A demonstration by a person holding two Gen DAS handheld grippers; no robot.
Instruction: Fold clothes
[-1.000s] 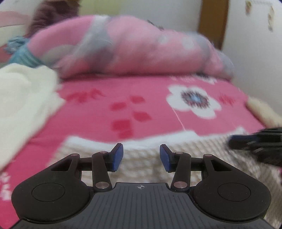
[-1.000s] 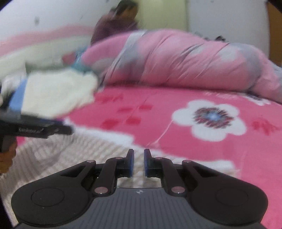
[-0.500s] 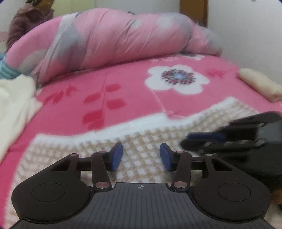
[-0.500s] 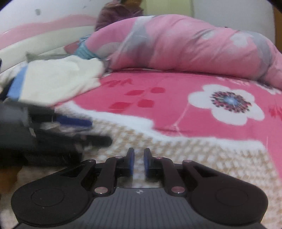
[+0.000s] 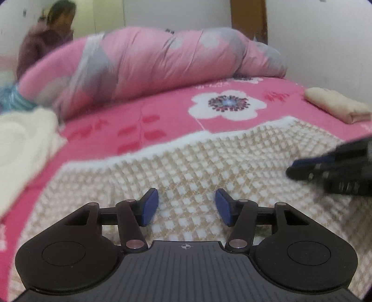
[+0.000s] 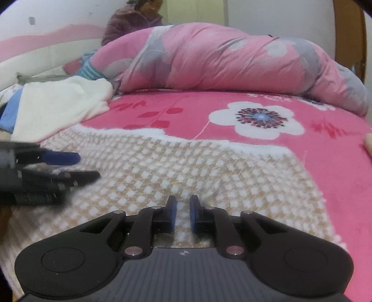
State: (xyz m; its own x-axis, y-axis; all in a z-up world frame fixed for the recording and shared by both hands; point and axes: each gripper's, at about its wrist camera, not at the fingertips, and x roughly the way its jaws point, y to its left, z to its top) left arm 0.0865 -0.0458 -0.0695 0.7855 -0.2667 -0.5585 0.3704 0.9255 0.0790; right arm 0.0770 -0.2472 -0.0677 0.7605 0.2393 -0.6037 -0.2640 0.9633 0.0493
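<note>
A beige-and-white checked fleecy garment [image 5: 209, 158] [image 6: 186, 167] lies spread on the pink flowered bedsheet [image 5: 162, 116], its white hem toward the duvet. My left gripper [image 5: 187, 206] hovers low over the garment's near part, open, with only flat cloth beneath the blue pads. From the right wrist view it shows blurred at the left edge [image 6: 88, 167]. My right gripper [image 6: 183, 213] sits at the garment's near right part, pads almost together with a pinch of the cloth in the thin gap. In the left wrist view it appears blurred at the right [image 5: 302, 167].
A rolled pink-and-grey duvet [image 5: 162, 58] [image 6: 220, 58] runs across the far side of the bed. A heap of white cloth [image 5: 21, 144] [image 6: 58, 106] lies at the left. A folded cream item [image 5: 337, 104] rests by the right wall. A person [image 5: 46, 37] [image 6: 134, 21] stands behind the bed.
Both grippers have slid over the checked garment, which now fills more of each view. The left gripper's jaws stand a little wider. The right gripper has drawn away toward the right.
</note>
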